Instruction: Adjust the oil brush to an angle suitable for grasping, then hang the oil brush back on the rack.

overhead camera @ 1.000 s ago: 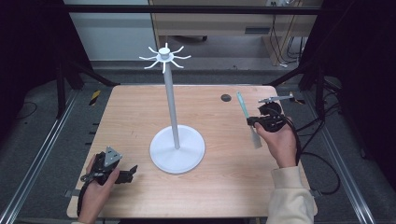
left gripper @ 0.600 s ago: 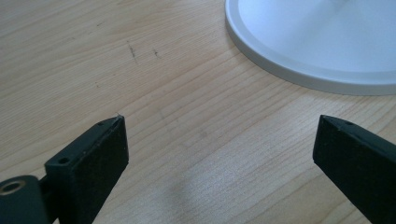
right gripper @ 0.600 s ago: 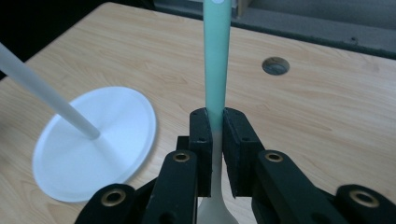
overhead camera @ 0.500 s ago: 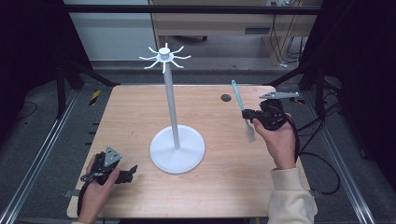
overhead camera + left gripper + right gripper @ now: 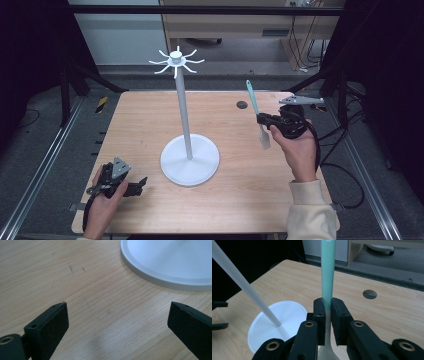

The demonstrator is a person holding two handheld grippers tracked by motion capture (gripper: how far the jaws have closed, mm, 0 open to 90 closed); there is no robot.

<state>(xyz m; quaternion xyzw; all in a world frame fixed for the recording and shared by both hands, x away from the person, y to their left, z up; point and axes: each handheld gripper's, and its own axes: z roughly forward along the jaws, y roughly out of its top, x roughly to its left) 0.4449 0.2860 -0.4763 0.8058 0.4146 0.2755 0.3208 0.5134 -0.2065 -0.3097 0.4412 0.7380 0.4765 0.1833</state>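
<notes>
A white stand (image 5: pixel 189 160) with a tall pole and hook arms at its top (image 5: pixel 175 61) rises from the middle of the wooden table (image 5: pixel 150 120). My right gripper (image 5: pixel 263 121) is shut on a spatula (image 5: pixel 255 107) with a teal handle and pale blade, held above the table's right side, handle end up. In the right gripper view the jaws clamp the spatula (image 5: pixel 328 277) where teal meets white, with the stand's base (image 5: pixel 284 315) to the left. My left gripper (image 5: pixel 139 185) rests at the front left, open, with nothing between its fingers (image 5: pixel 47 322); the stand's base rim (image 5: pixel 160 280) lies ahead.
A dark round hole (image 5: pixel 242 105) is in the table near its far right. Metal frame rails (image 5: pixel 45 165) run along both sides of the table. Cables trail on the floor at the right (image 5: pixel 345 175).
My right gripper has risen with the spatula, which now stands more upright and farther from the table. The left gripper has not moved.
</notes>
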